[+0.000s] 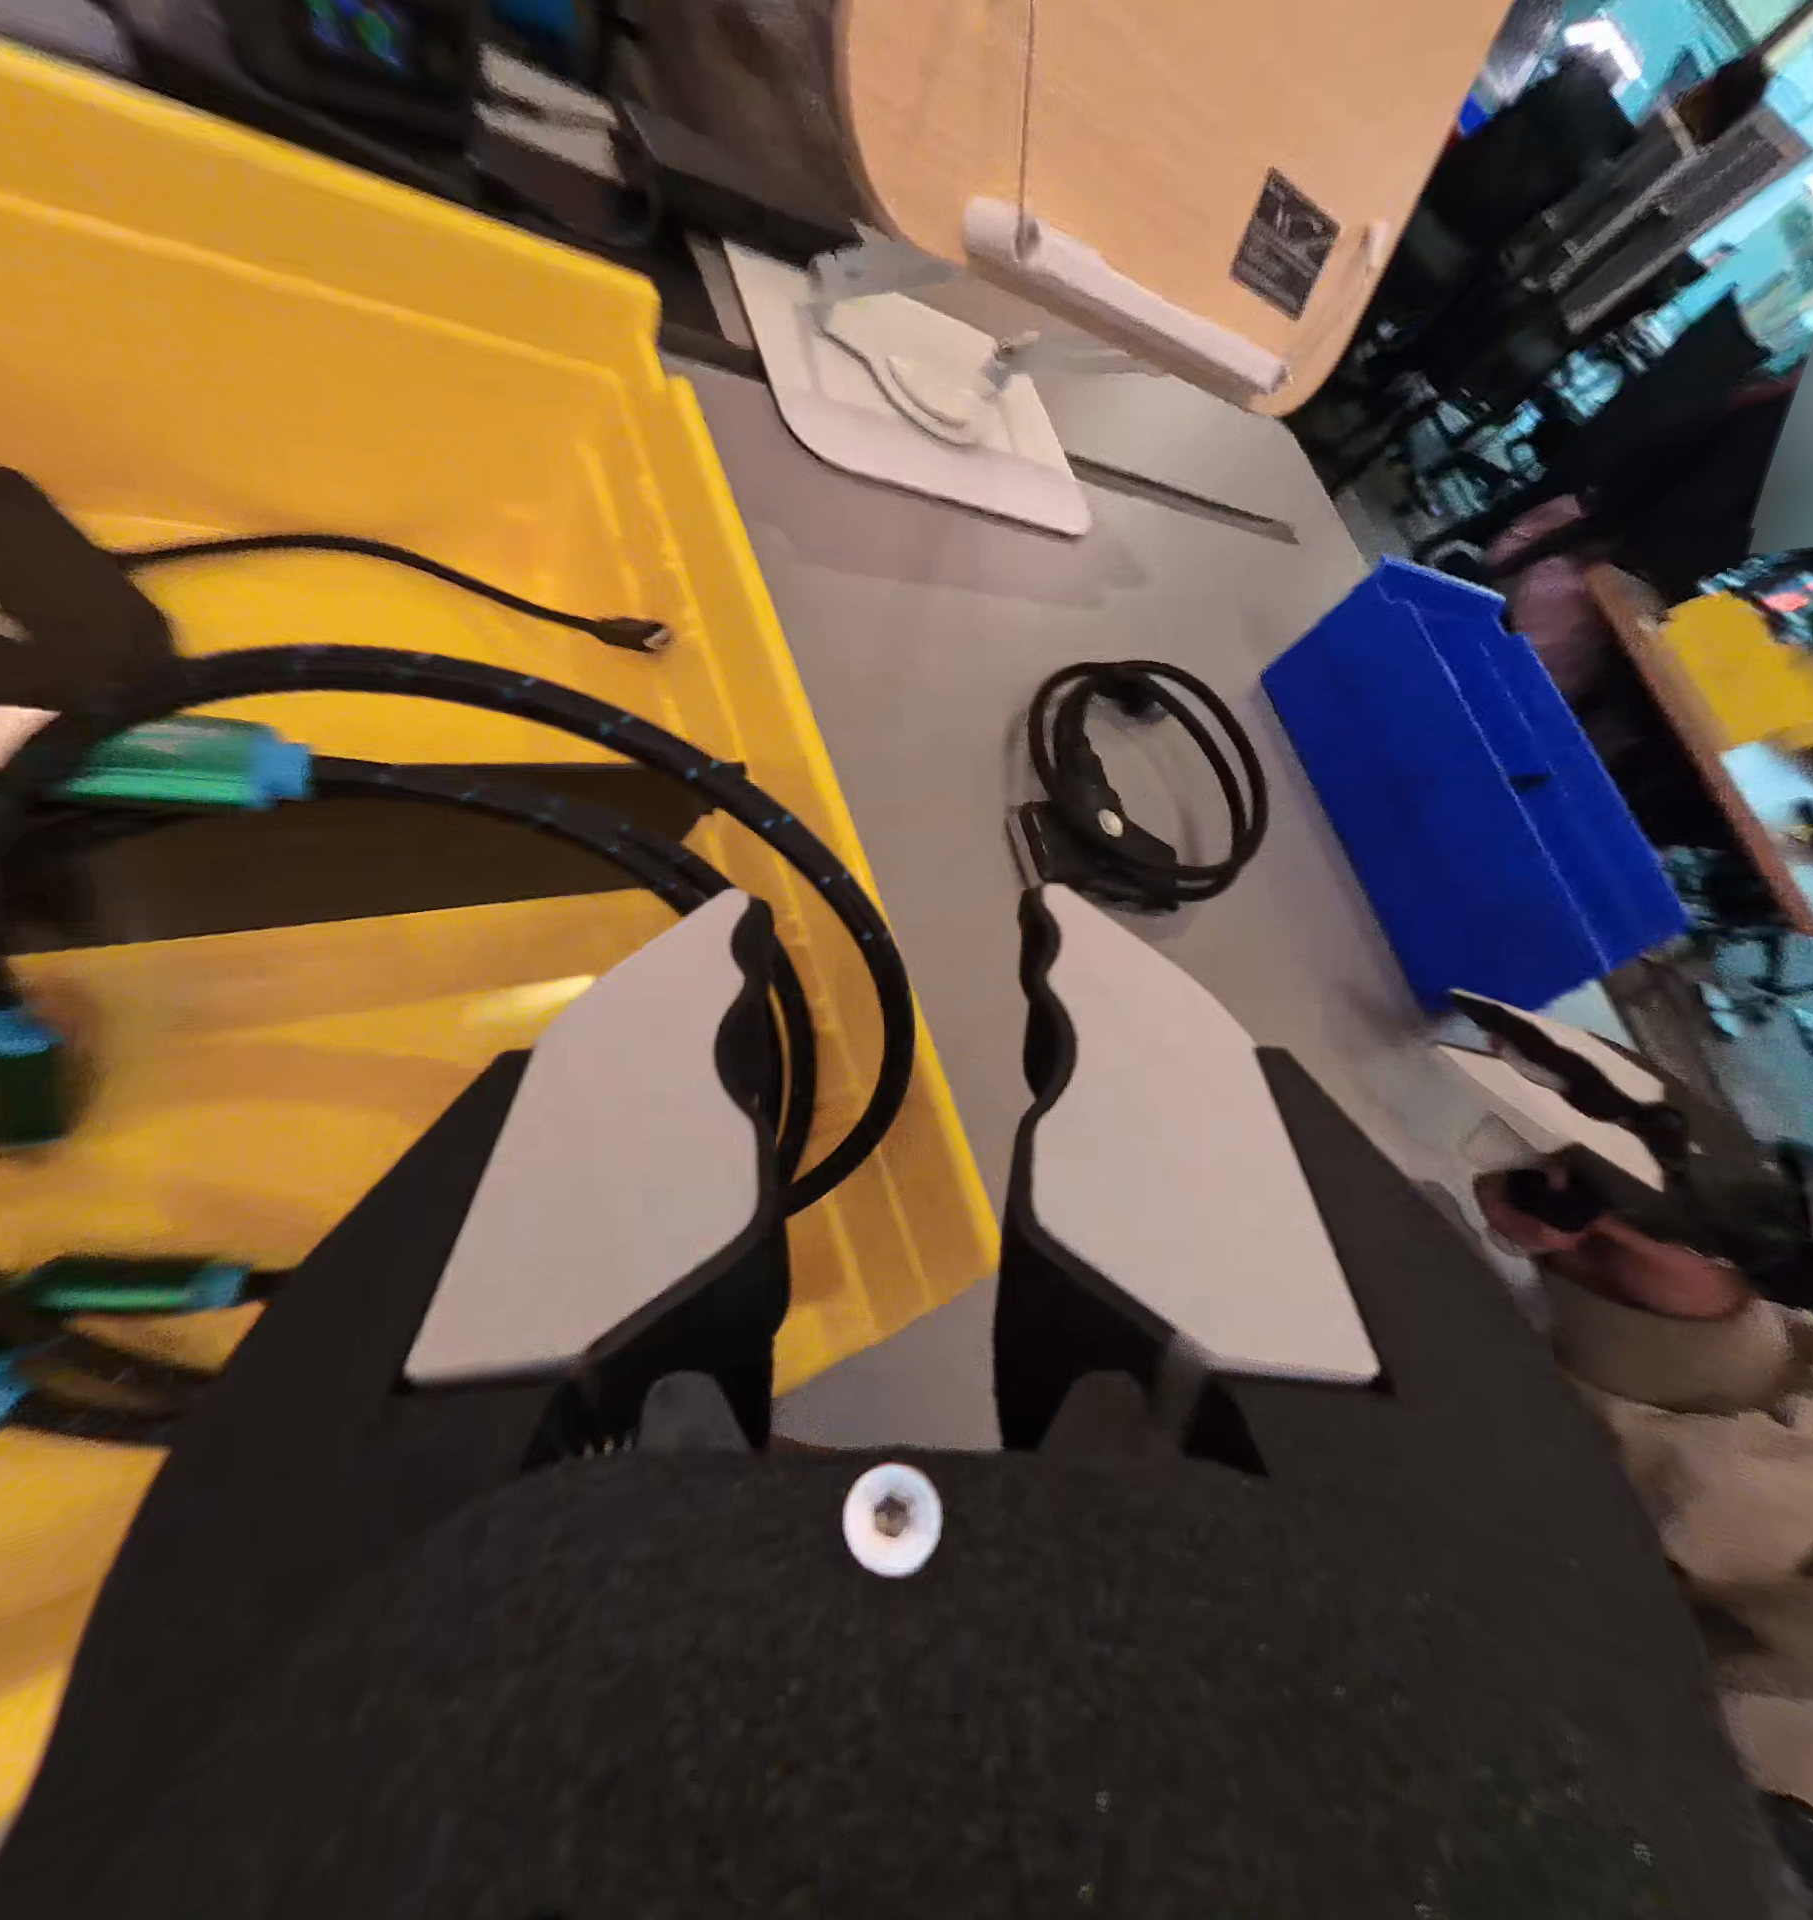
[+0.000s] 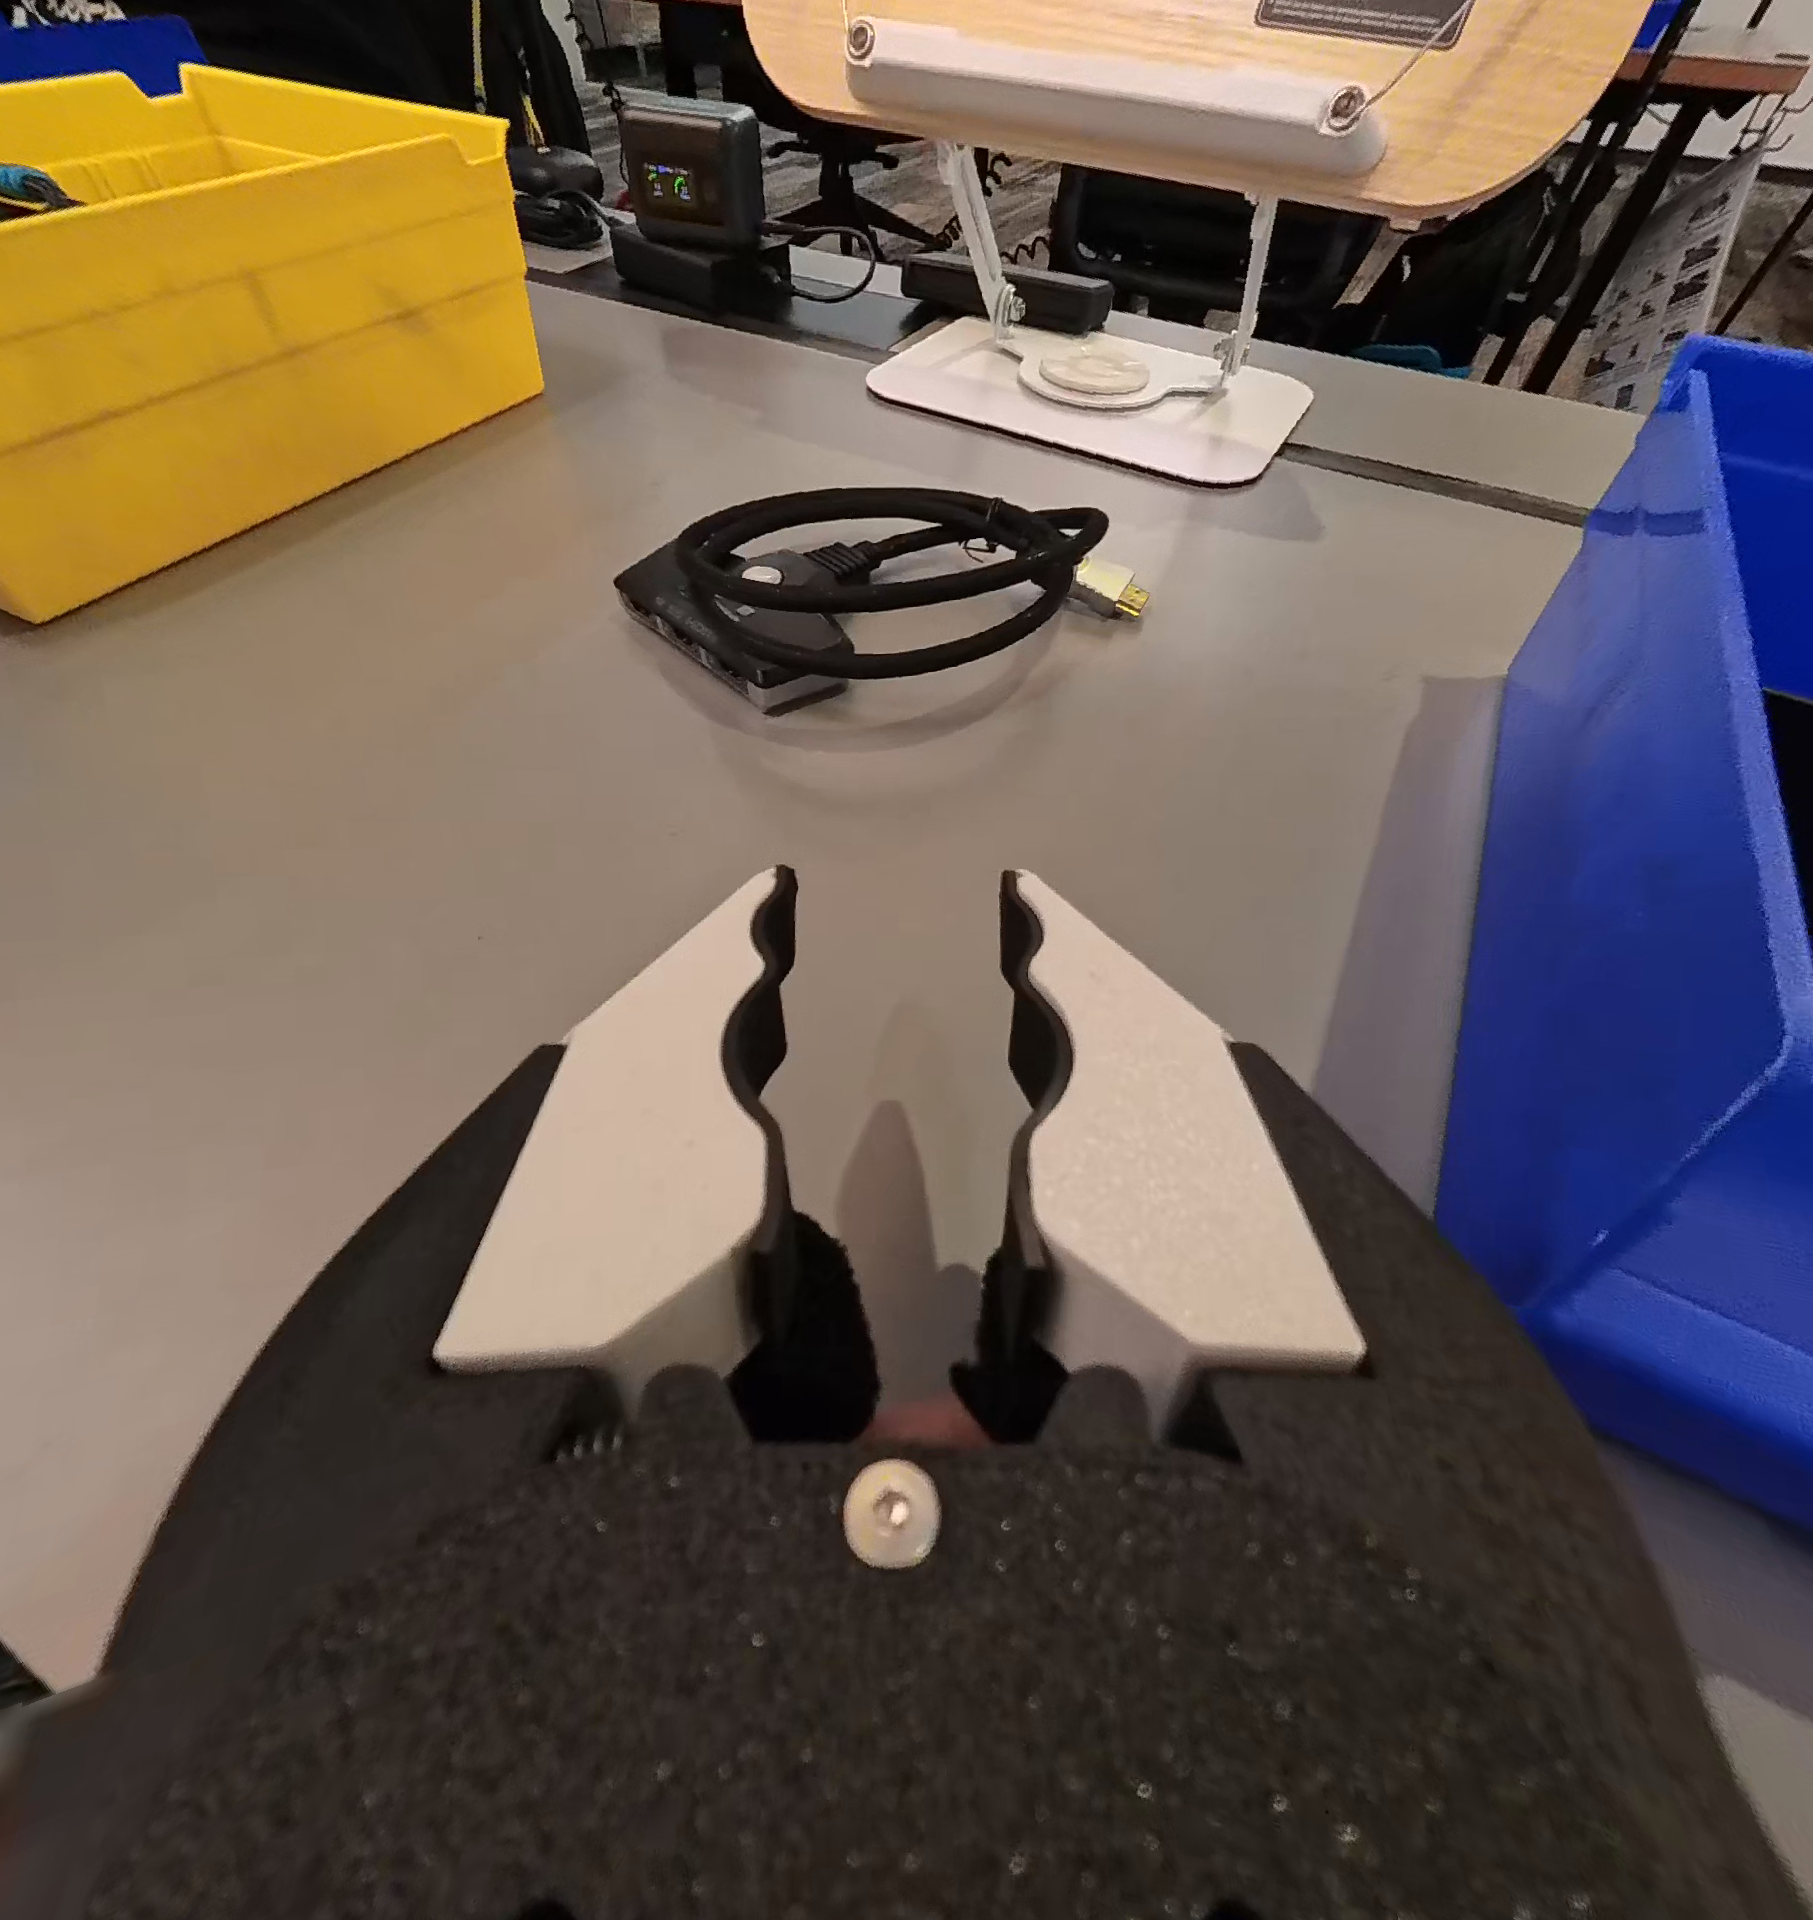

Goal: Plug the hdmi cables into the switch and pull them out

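Note:
The black HDMI switch (image 2: 736, 634) lies on the grey table with its own black cable coiled on top, its gold plug (image 2: 1115, 594) pointing right. It also shows in the left wrist view (image 1: 1099, 831). Several black braided HDMI cables (image 1: 611, 748) with teal-green plugs (image 1: 185, 764) lie in the yellow bin (image 1: 445, 416). My left gripper (image 1: 886, 914) is open and empty, hovering over the bin's right edge, one cable loop beside its left finger. My right gripper (image 2: 897, 883) is open and empty above the table, short of the switch.
A blue bin (image 2: 1660, 935) stands at the right, also seen in the left wrist view (image 1: 1484, 790). A white stand with a wooden board (image 2: 1089, 395) sits at the back. A thin black cable with a small plug (image 1: 632, 632) lies in the yellow bin (image 2: 216, 312). The grippers' ends are close to 40 cm from one another.

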The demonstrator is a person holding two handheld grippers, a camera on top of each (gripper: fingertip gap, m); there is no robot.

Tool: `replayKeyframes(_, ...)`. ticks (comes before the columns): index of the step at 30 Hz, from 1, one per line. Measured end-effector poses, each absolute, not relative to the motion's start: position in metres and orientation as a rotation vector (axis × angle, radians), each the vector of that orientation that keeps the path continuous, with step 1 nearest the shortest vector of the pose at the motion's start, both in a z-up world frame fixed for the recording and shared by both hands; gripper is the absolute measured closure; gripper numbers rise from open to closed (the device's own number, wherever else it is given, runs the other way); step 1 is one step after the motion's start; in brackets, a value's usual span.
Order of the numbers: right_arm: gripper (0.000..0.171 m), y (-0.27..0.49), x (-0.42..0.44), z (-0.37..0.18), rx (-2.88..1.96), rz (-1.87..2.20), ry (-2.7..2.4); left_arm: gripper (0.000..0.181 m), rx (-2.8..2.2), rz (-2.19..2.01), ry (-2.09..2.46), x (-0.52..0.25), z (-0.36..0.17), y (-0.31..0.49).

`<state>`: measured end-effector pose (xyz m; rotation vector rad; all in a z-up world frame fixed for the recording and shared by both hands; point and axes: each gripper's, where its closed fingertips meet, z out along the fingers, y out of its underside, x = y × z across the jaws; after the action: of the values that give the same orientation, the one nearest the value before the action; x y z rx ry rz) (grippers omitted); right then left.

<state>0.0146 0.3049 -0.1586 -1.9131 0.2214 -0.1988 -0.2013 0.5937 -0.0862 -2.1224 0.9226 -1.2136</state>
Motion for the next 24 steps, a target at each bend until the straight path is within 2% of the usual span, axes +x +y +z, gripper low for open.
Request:
replayKeyframes(2, 0.133, 0.305, 0.016, -0.160, -1.916, -0.197, 0.224, 0.151, -2.199, -1.215, 0.947, -0.192, -0.103, 0.593)
replayKeyframes(3, 0.133, 0.304, 0.017, -0.160, -1.918, -0.199, 0.226, 0.166, -2.215, -1.209, 0.964, -0.190, -0.107, 0.592)
replayKeyframes(4, 0.133, 0.303, 0.018, -0.160, -1.917, -0.201, 0.229, 0.170, -2.217, -1.201, 0.968, -0.191, -0.108, 0.591)
replayKeyframes(12, 0.133, 0.298, 0.022, -0.161, -1.920, -0.210, 0.246, 0.172, -2.128, -0.873, 0.950, -0.262, -0.068, 0.602)
replayKeyframes(16, 0.133, 0.301, 0.015, -0.162, -1.931, -0.222, 0.209, 0.173, -2.047, -0.709, 1.134, -0.271, -0.050, 0.590)
replayKeyframes(24, 0.133, 0.302, 0.016, -0.162, -1.932, -0.218, 0.209, 0.175, -1.990, -1.203, 1.297, -0.246, -0.030, 0.531)
